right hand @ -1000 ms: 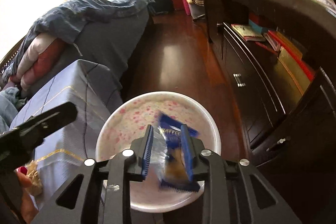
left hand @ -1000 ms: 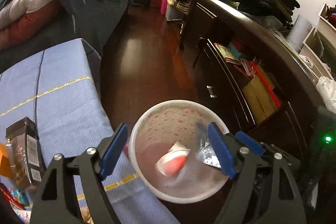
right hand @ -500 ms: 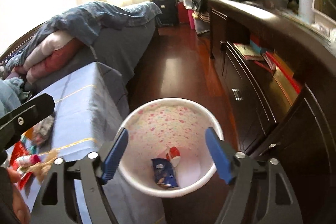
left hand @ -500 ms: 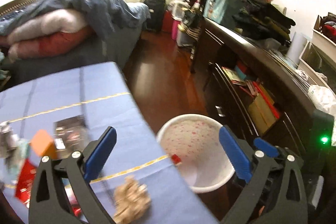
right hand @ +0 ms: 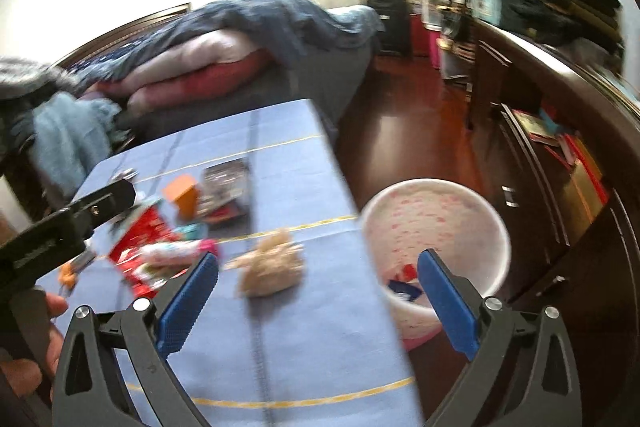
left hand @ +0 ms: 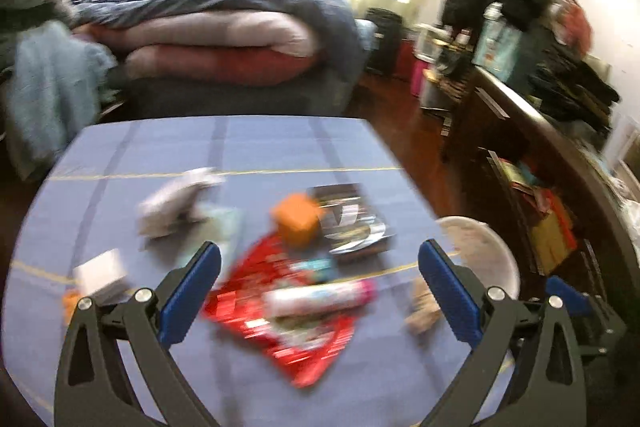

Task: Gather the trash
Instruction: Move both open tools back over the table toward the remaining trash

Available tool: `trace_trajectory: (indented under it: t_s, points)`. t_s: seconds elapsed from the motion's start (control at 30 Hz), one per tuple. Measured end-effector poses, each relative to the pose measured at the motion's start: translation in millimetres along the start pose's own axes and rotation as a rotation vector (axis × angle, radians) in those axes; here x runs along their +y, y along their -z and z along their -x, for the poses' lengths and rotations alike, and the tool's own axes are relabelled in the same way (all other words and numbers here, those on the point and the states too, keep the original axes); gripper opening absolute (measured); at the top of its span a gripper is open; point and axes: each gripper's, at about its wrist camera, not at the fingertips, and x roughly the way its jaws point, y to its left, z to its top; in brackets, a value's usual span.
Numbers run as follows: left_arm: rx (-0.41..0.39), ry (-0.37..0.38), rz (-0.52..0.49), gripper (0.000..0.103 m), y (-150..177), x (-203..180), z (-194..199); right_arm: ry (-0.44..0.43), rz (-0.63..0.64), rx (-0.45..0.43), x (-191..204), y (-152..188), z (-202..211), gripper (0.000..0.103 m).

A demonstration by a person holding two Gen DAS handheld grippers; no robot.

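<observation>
Trash lies on the blue-clothed table [left hand: 280, 147]: a red wrapper [left hand: 280, 339], a pink tube [left hand: 320, 295], an orange box [left hand: 298, 219], a dark packet [left hand: 352, 223], a white box [left hand: 102, 271] and a crumpled brown wad [right hand: 272, 263]. My left gripper [left hand: 319, 247] hangs open above the red wrapper, holding nothing. My right gripper [right hand: 317, 255] is over the table's right edge, its jaws opening with nothing between them. The white pink-spotted bin [right hand: 436, 215] stands on the floor beside the table, with a blue wrapper [right hand: 402, 289] inside.
A bed [left hand: 224, 39] piled with quilts lies beyond the table. A dark dresser [right hand: 560, 155] with books and clothes runs along the right. Red-brown wooden floor [right hand: 412, 123] separates them. A hand [right hand: 24, 367] holds the left gripper's body at the right wrist view's left edge.
Both grippers swung left from over the bin to over the table. The right jaws opened and let the blue wrapper fall into the bin. The left jaws widened.
</observation>
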Motion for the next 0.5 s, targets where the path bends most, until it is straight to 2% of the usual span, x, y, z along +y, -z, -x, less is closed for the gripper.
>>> trace_trajectory:
  t_s: [0.2, 0.3, 0.37, 0.5]
  points:
    - [0.003, -0.182, 0.048, 0.099, 8, 75, 11, -0.052, 0.086, 0.031, 48, 8, 0, 0.099]
    - [0.068, -0.263, 0.074, 0.099, 12, 110, 0, -0.074, 0.12, 0.043, 68, 12, -2, 0.099]
    - [0.1, -0.29, 0.119, 0.099, 14, 131, -9, -0.08, 0.138, 0.05, 78, 14, -3, 0.099]
    - [0.159, -0.271, 0.174, 0.099, 15, 159, -31, -0.082, 0.172, 0.068, 97, 17, -8, 0.099]
